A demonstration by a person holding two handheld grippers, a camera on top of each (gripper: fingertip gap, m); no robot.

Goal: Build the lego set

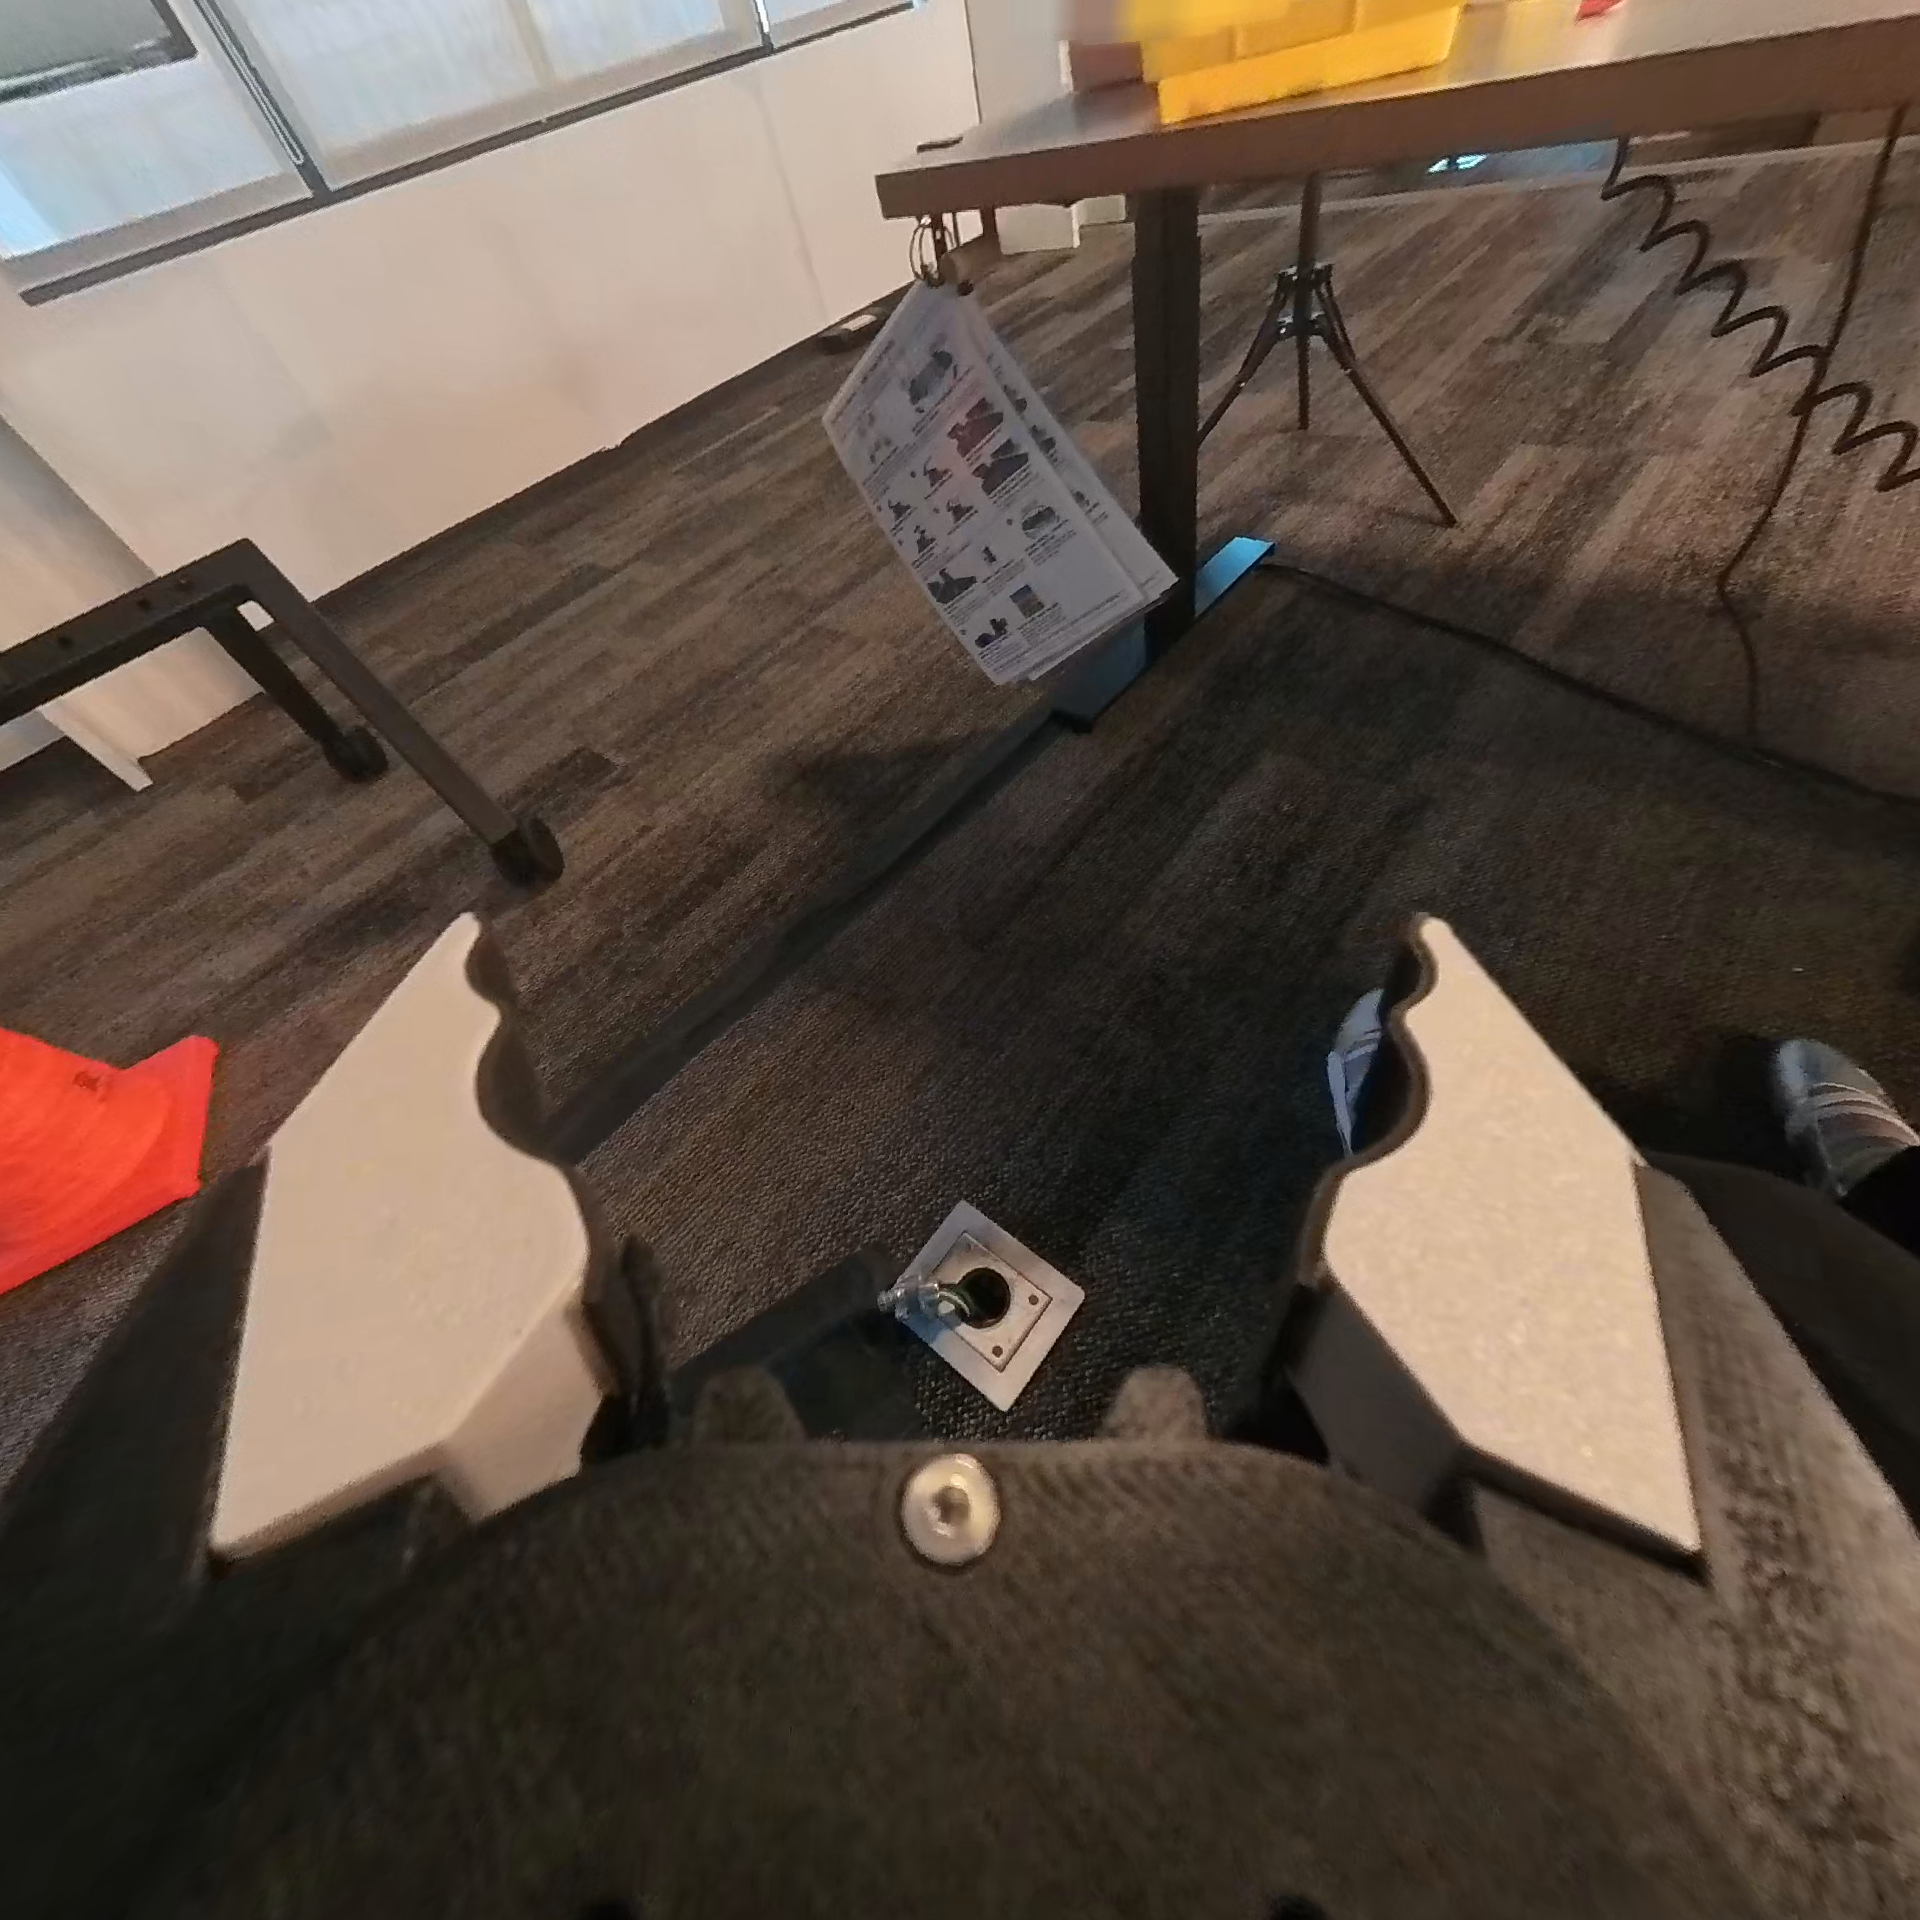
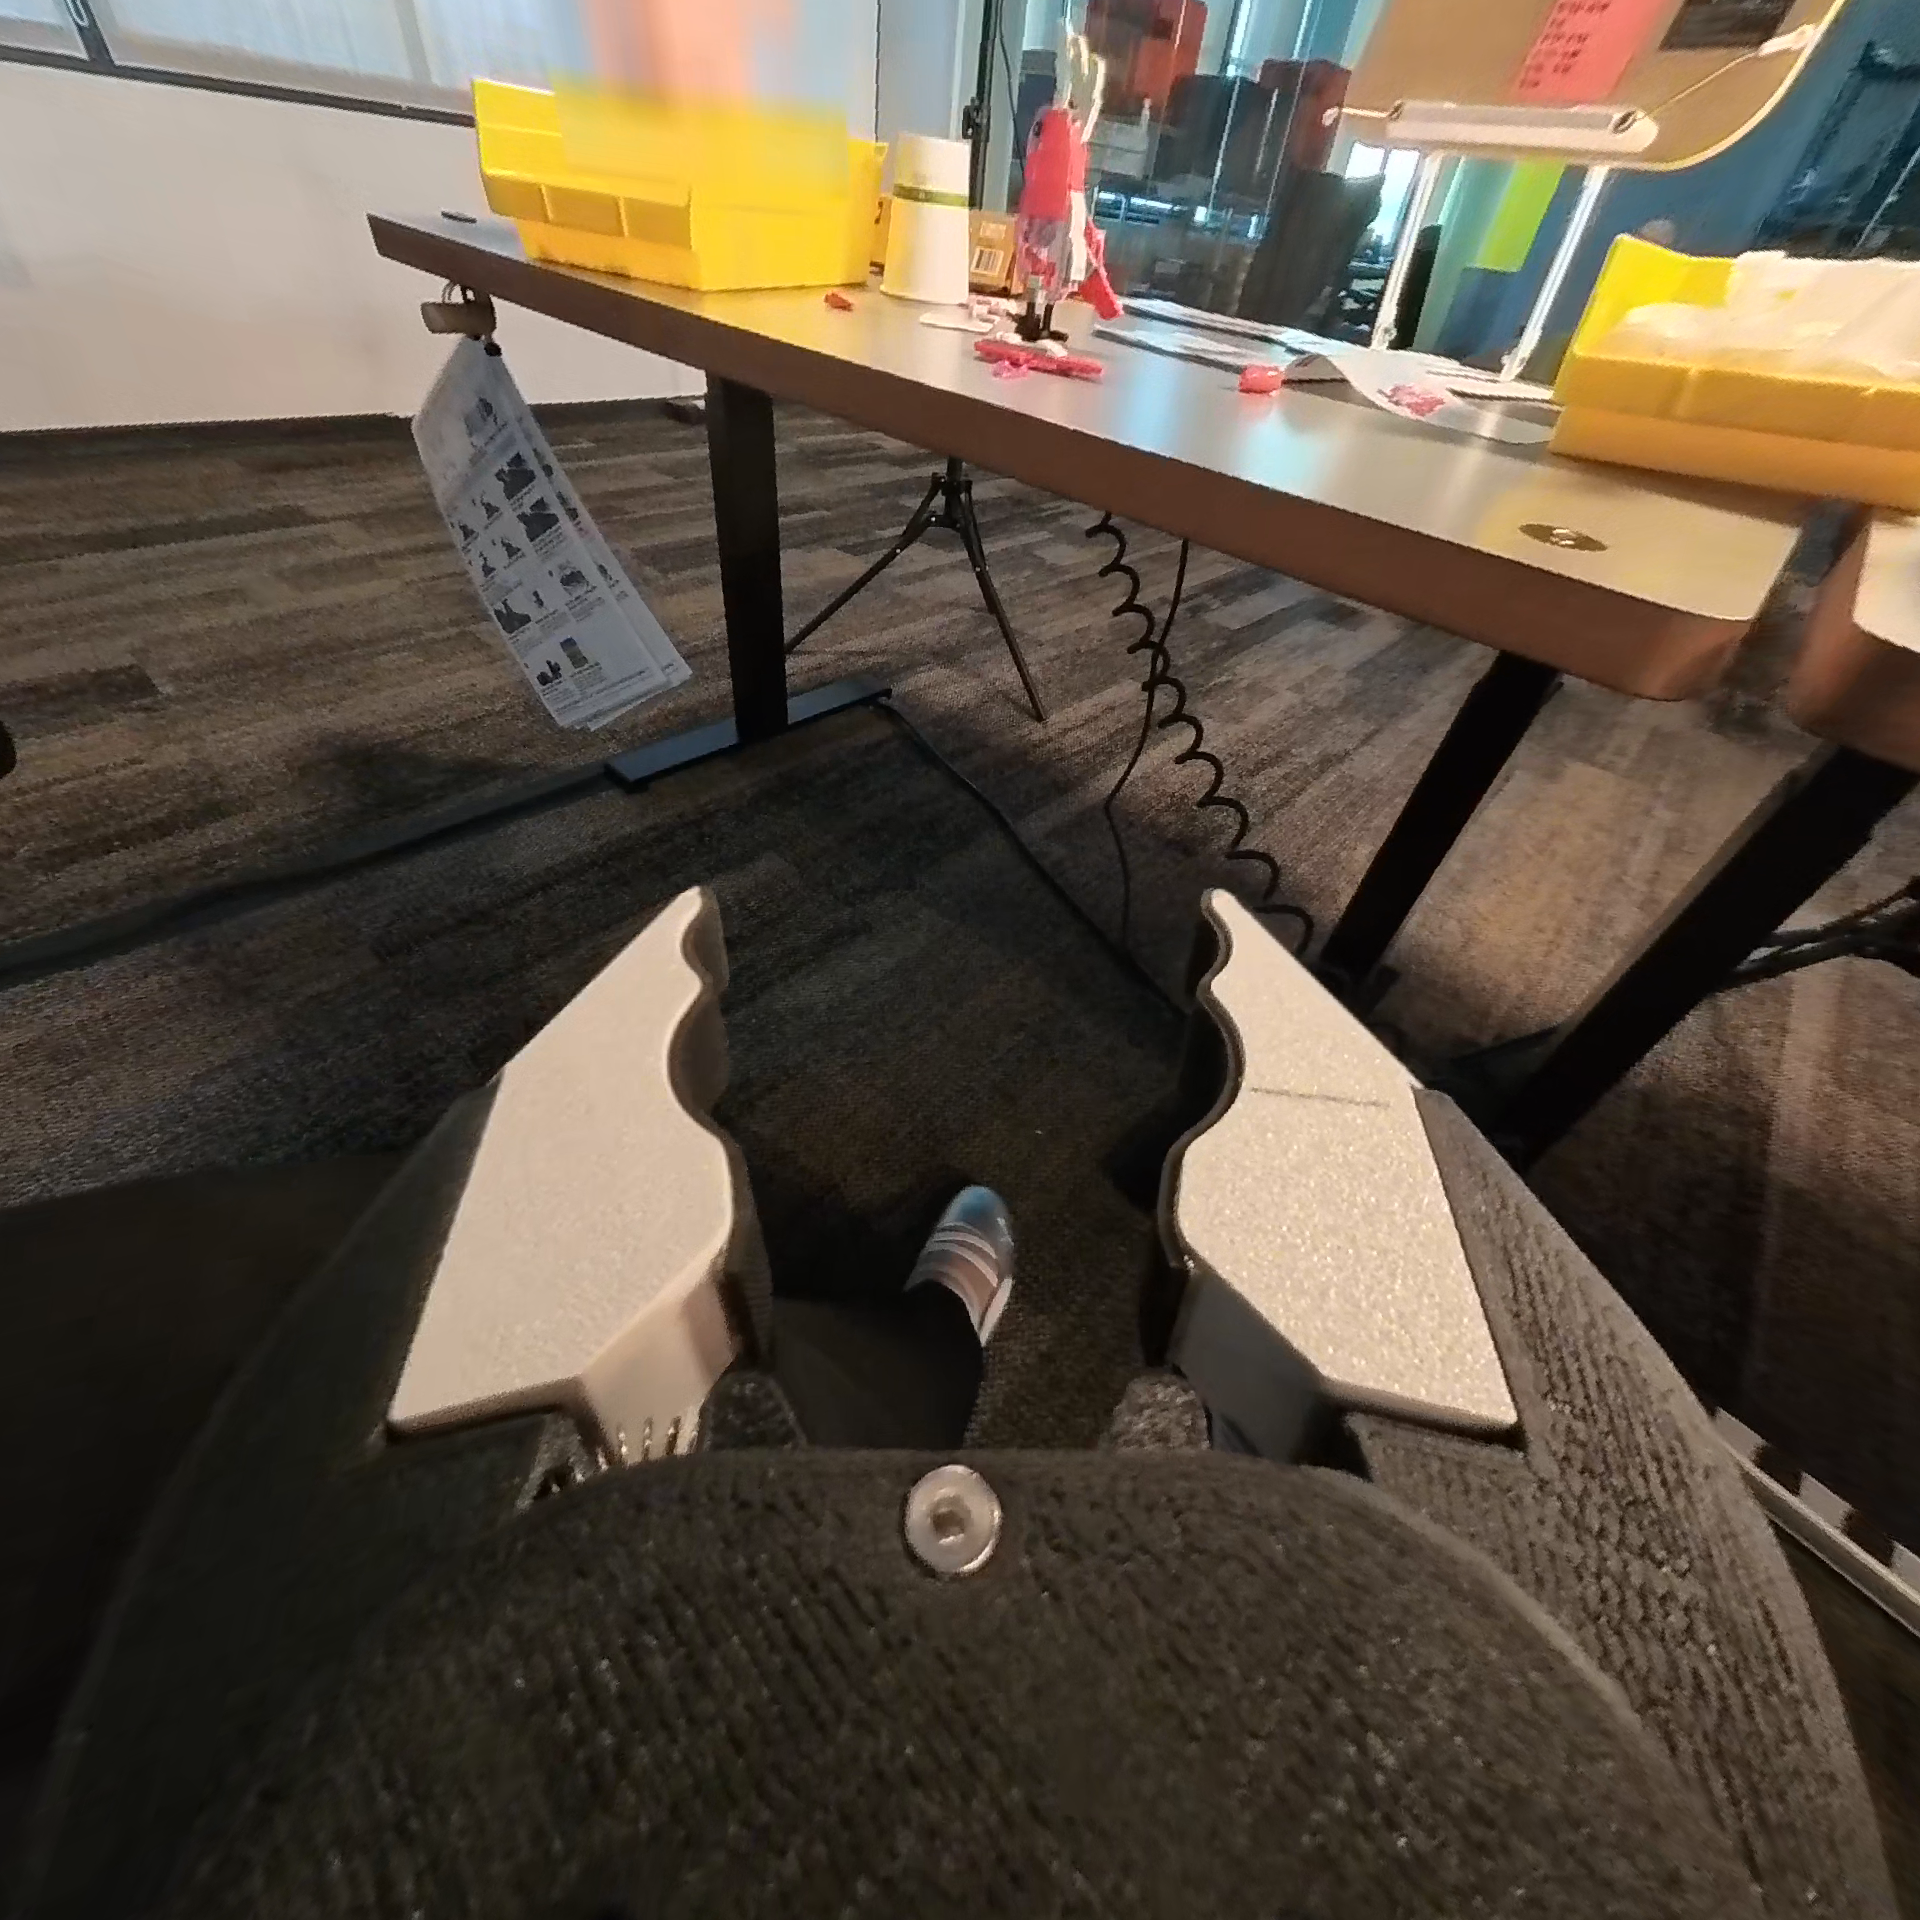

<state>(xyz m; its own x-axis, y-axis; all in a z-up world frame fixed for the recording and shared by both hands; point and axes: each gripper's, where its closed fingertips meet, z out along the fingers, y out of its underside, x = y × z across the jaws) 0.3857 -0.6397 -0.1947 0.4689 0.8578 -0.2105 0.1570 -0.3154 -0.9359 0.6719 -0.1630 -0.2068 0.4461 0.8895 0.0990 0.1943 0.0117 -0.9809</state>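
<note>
Both claws hang low over dark carpet [image 2: 312,1039], well short of the table [image 2: 1195,457]. Left claw [image 1: 945,940] spread wide, right claw [image 2: 961,914] narrower; both bare. A square metal floor plate [image 1: 1023,1340] lies beneath the left claw.

Window daylight, shadowed floor, fisheye edges.

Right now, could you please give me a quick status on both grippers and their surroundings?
Left gripper open, empty, over carpet. Right gripper open, empty, low beside table. Shoe and coiled cable nearby on the floor.
</note>
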